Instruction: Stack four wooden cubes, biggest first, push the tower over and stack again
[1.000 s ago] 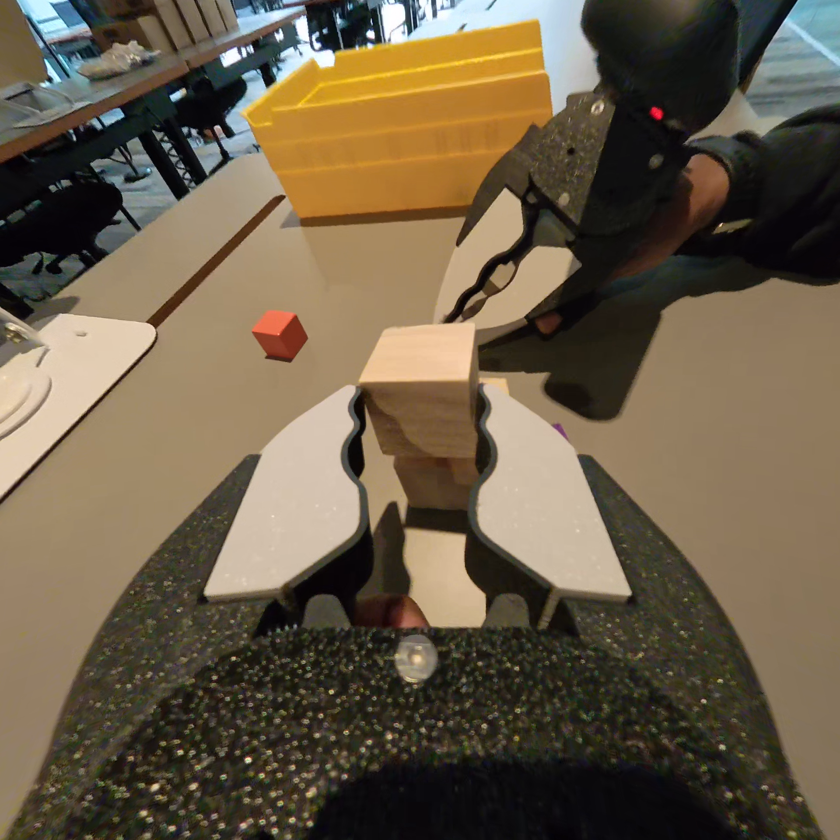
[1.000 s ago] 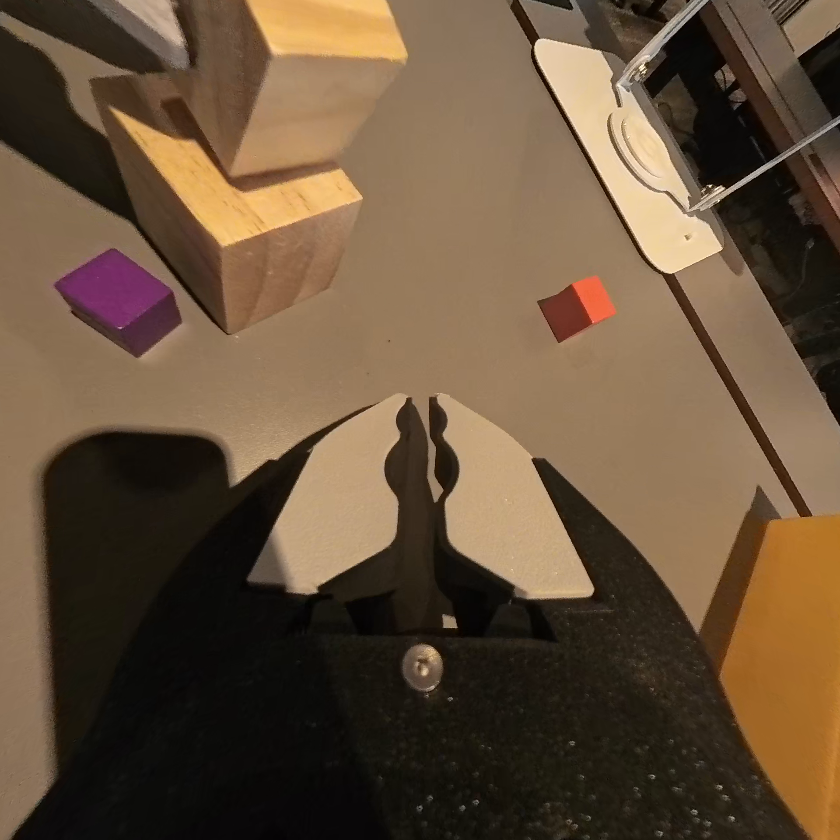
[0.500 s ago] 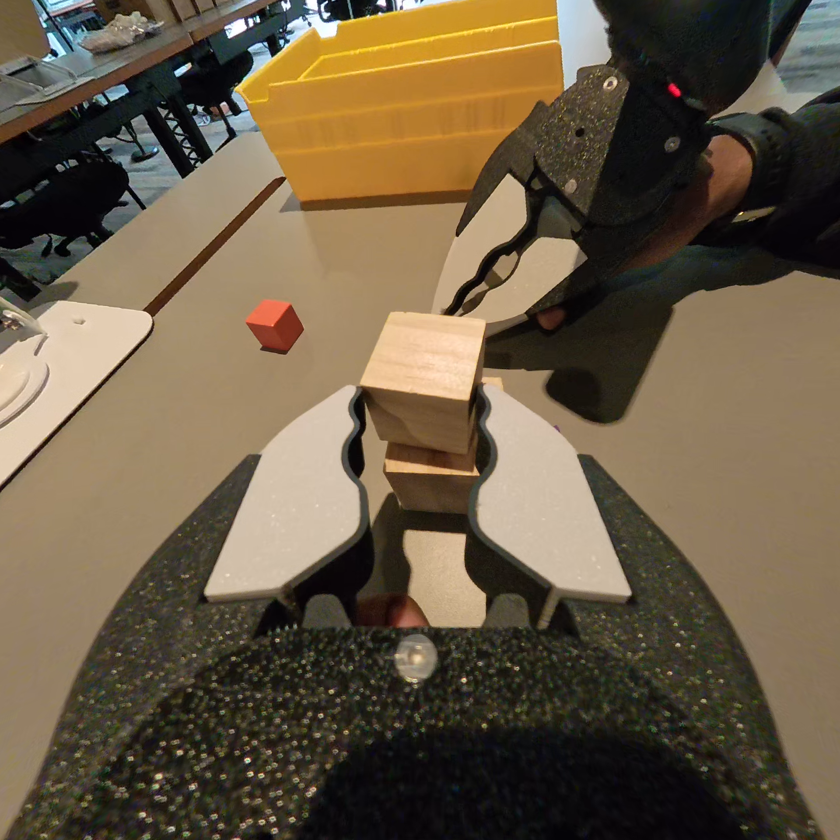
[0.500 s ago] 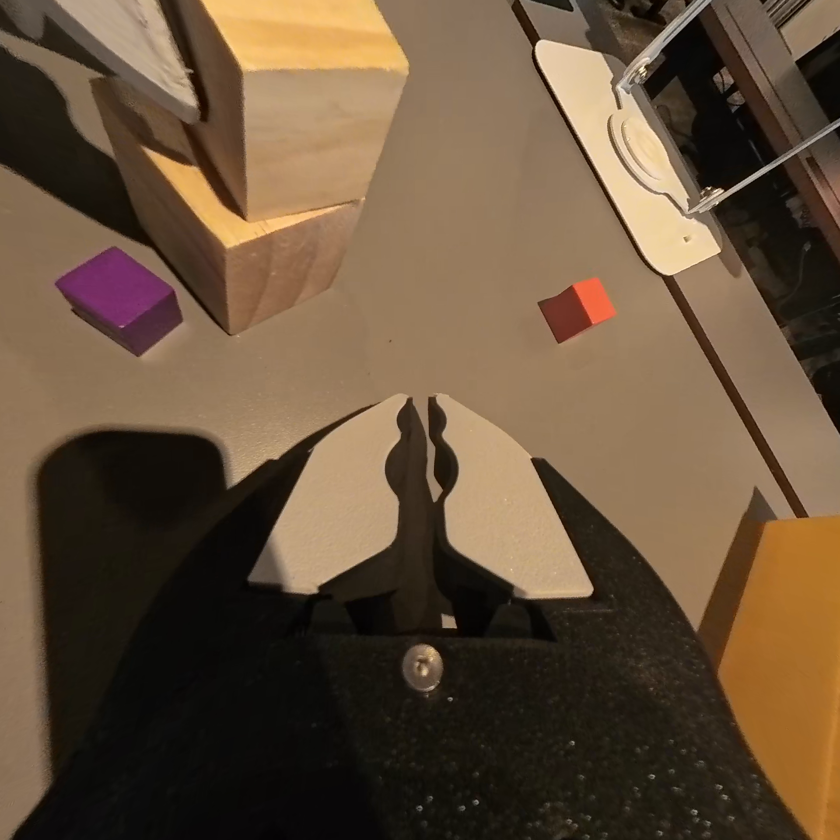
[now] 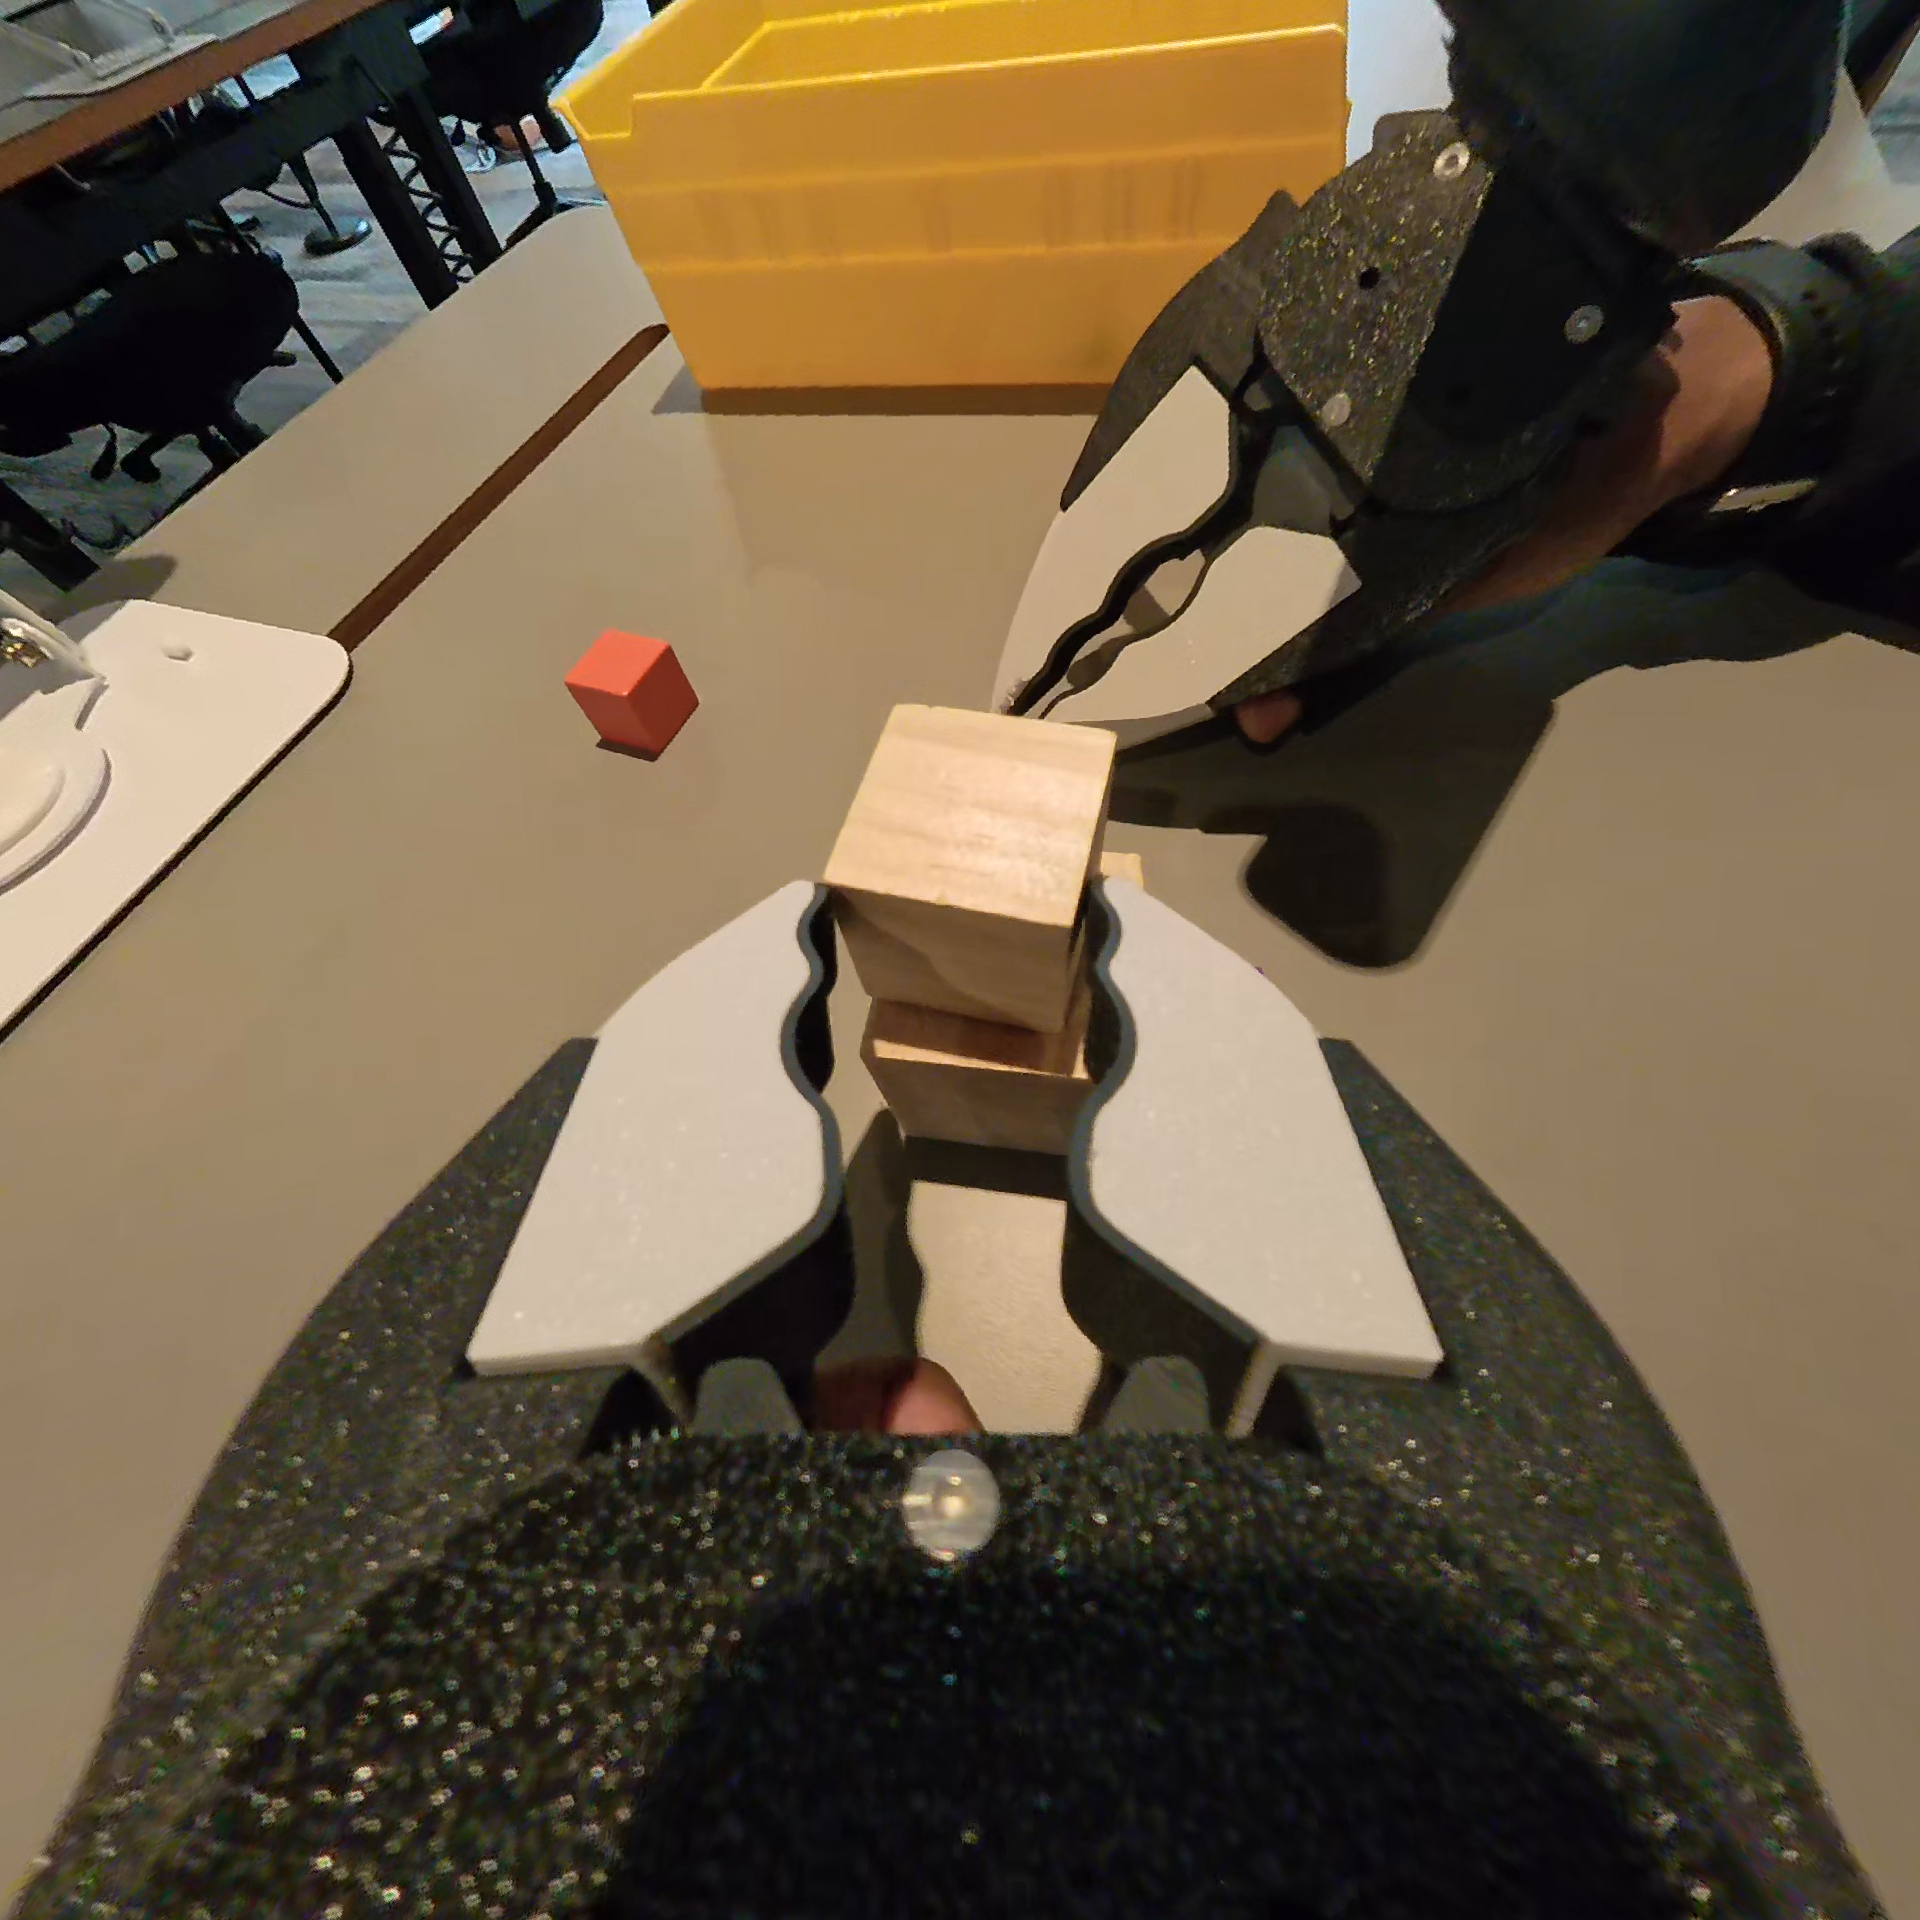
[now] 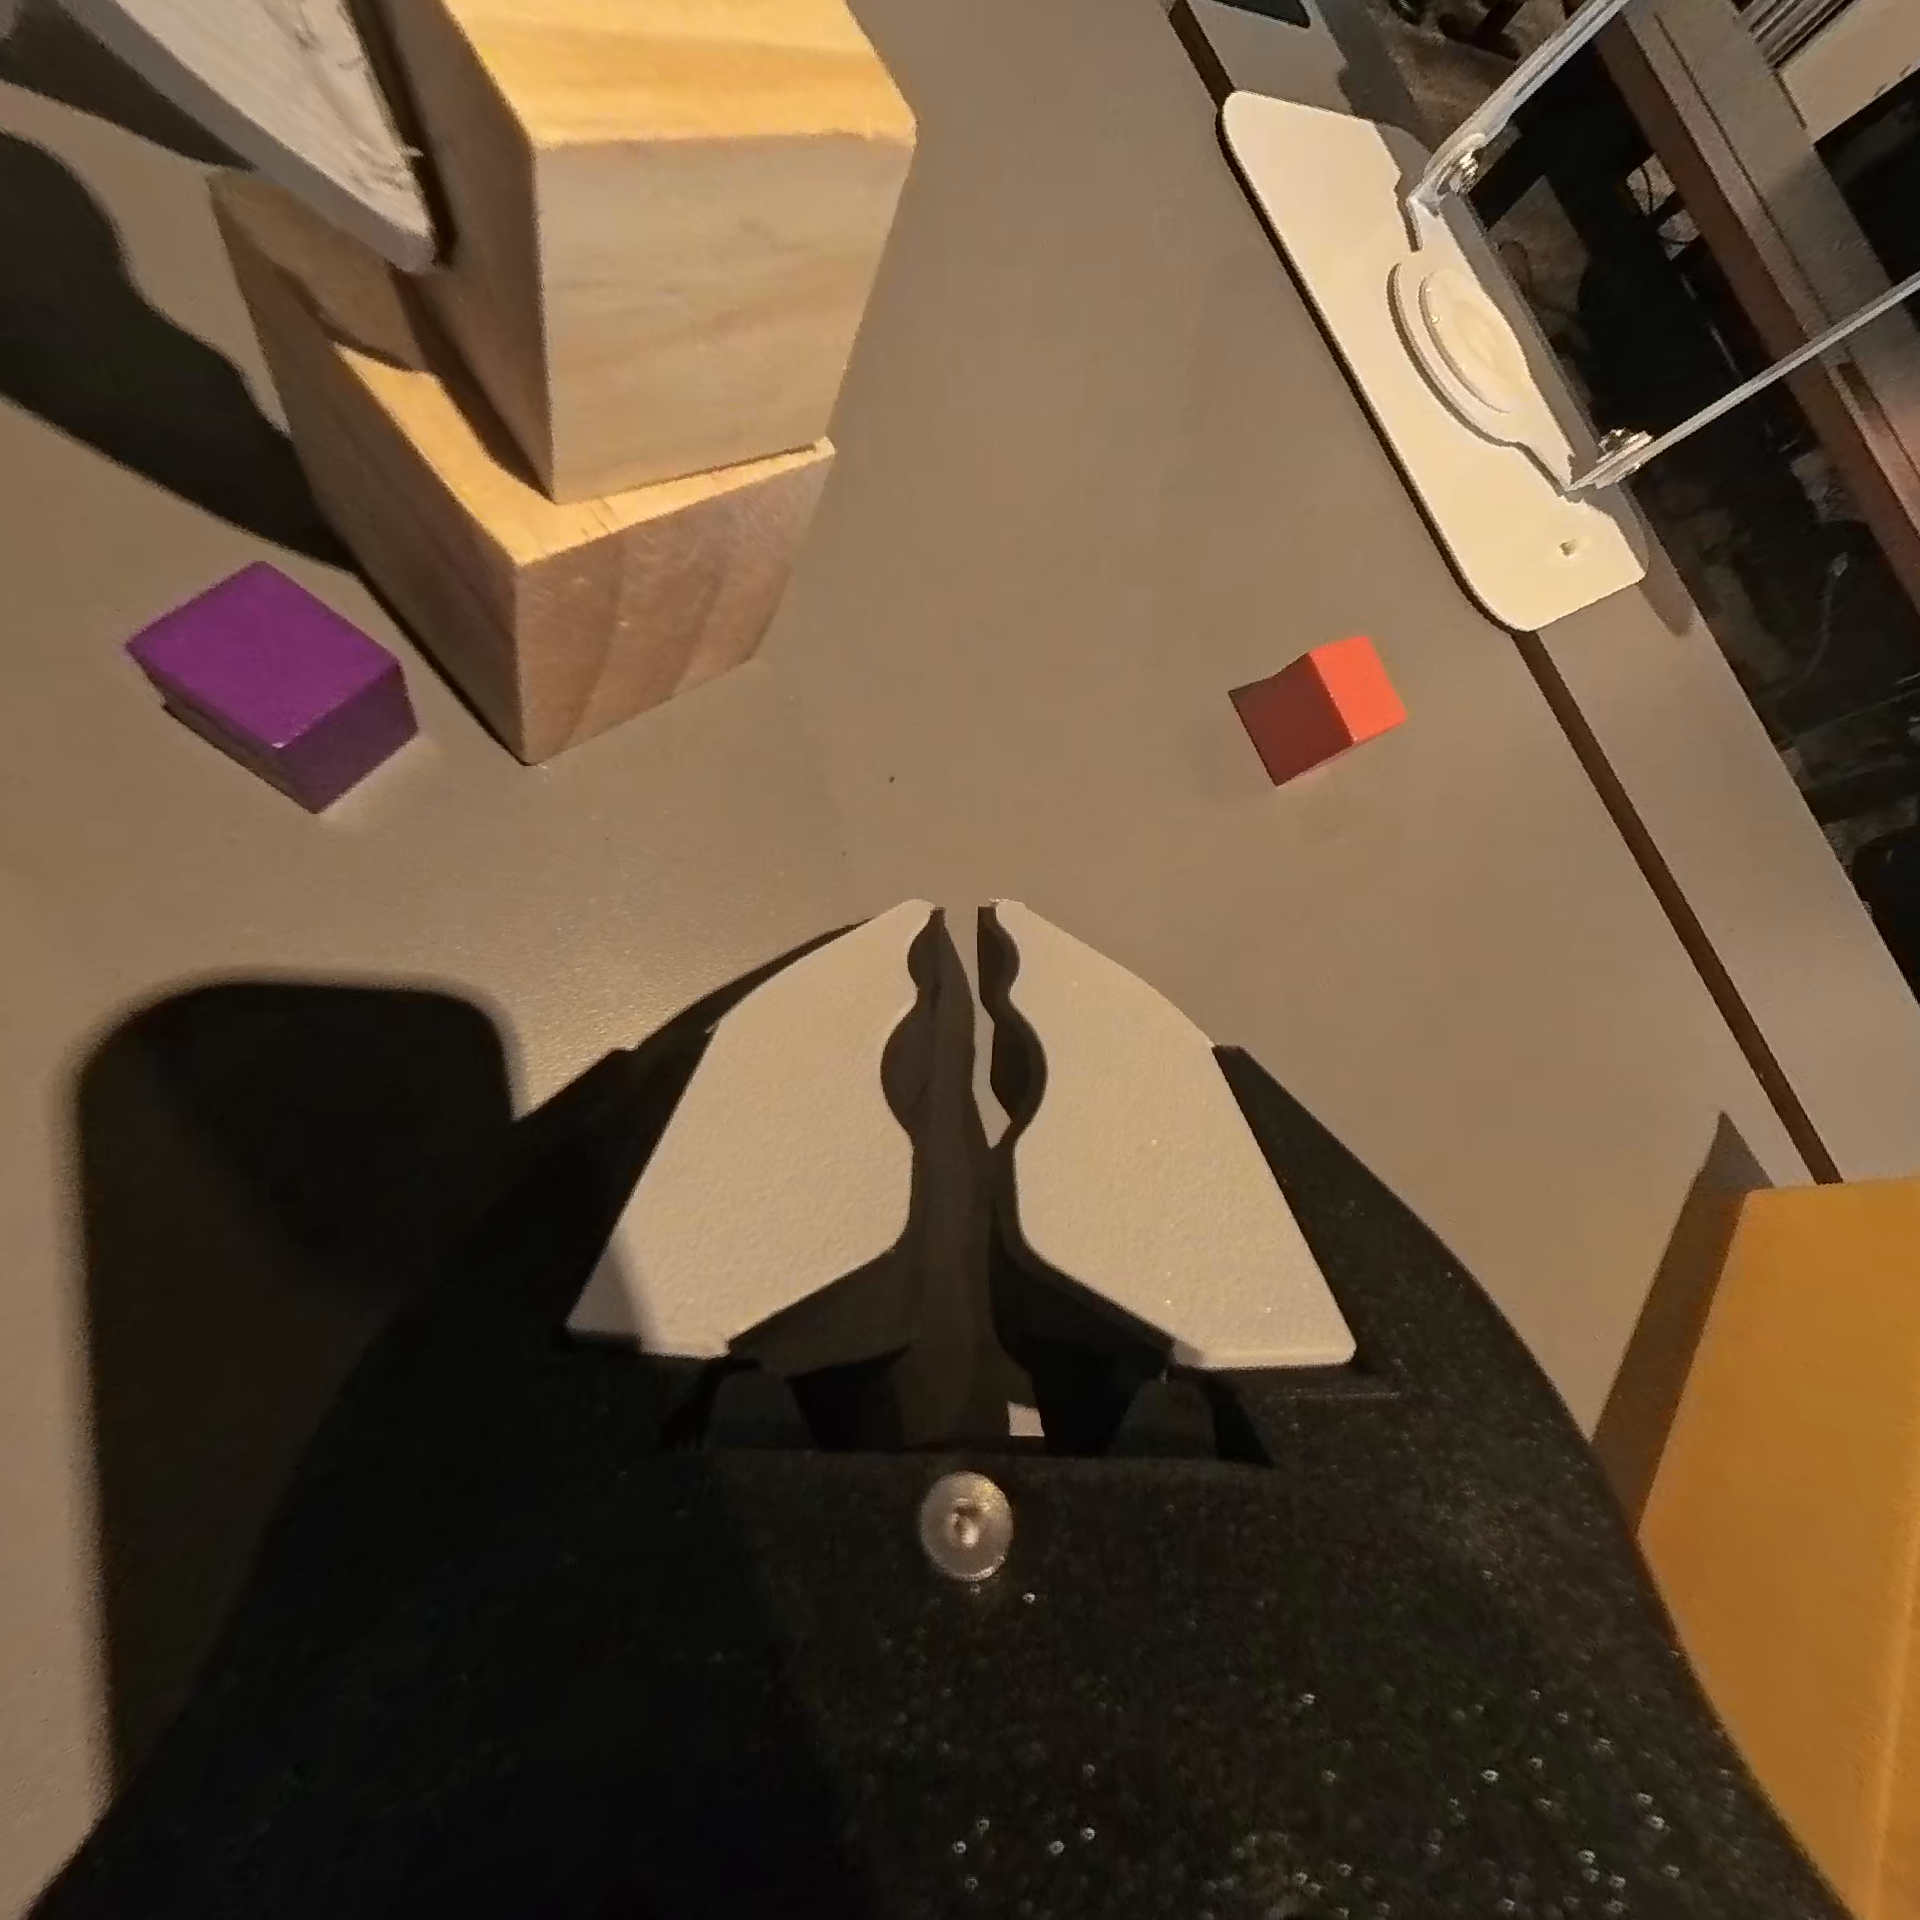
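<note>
Left gripper [image 5: 961, 925] jaws half-spread, clamping lighter wood cube [image 5: 971, 844] sitting skewed atop bigger wood cube [image 6: 582, 592] on grey table [image 6: 1039, 468]. Right gripper [image 6: 961, 914] jaws pinched together, empty. Purple block [image 6: 275, 681] and red cube [image 6: 1320, 707] loose nearby.

the right gripper [image 6: 961, 914] hung over the grey table [image 6: 1039, 520], its two pale fingers [image 6: 790, 1143] nearly together with only a thin slit between the tips. at eleven o'clock a light wooden cube [image 6: 665, 260] sat on a larger wooden cube [image 6: 582, 603], with a finger of the left gripper [image 6: 281, 125] pressed to its side. a purple block [image 6: 275, 681] lay at ten o'clock, just beside the larger cube. a red cube [image 6: 1325, 707] sat at one o'clock, well apart. a white plate [image 6: 1340, 312] lay beyond it, and a yellow bin [image 6: 1808, 1507] stood at four o'clock.
</note>
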`<state>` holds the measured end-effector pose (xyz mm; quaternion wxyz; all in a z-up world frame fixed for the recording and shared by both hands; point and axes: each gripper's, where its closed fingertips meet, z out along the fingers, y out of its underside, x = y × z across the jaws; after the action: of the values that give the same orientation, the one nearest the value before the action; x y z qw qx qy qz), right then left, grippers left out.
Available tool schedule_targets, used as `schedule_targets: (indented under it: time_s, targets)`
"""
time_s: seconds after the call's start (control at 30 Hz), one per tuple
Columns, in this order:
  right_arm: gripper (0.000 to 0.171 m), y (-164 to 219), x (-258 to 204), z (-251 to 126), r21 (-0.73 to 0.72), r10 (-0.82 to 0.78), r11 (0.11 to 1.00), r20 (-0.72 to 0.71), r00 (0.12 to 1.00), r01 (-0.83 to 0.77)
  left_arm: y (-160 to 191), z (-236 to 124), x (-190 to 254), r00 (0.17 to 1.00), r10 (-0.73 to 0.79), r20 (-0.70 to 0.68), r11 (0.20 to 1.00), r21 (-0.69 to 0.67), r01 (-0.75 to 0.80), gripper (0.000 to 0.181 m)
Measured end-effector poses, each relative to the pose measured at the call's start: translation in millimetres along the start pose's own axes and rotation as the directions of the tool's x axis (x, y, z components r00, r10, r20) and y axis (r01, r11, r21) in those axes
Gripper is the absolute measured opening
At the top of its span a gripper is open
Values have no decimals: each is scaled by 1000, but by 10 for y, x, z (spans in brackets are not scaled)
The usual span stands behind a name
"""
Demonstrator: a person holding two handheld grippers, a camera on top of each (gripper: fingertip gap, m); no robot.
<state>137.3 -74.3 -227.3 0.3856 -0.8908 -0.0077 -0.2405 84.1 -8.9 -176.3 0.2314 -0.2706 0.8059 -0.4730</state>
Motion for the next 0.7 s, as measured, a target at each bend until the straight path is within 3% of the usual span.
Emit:
schedule_targets:
  time_s: [0.7]
  targets:
    - [5,-2,-1,4,-1,-5,1000,-2,1000,5,28,-33,37,997,-72,26,996,-44,73,45]
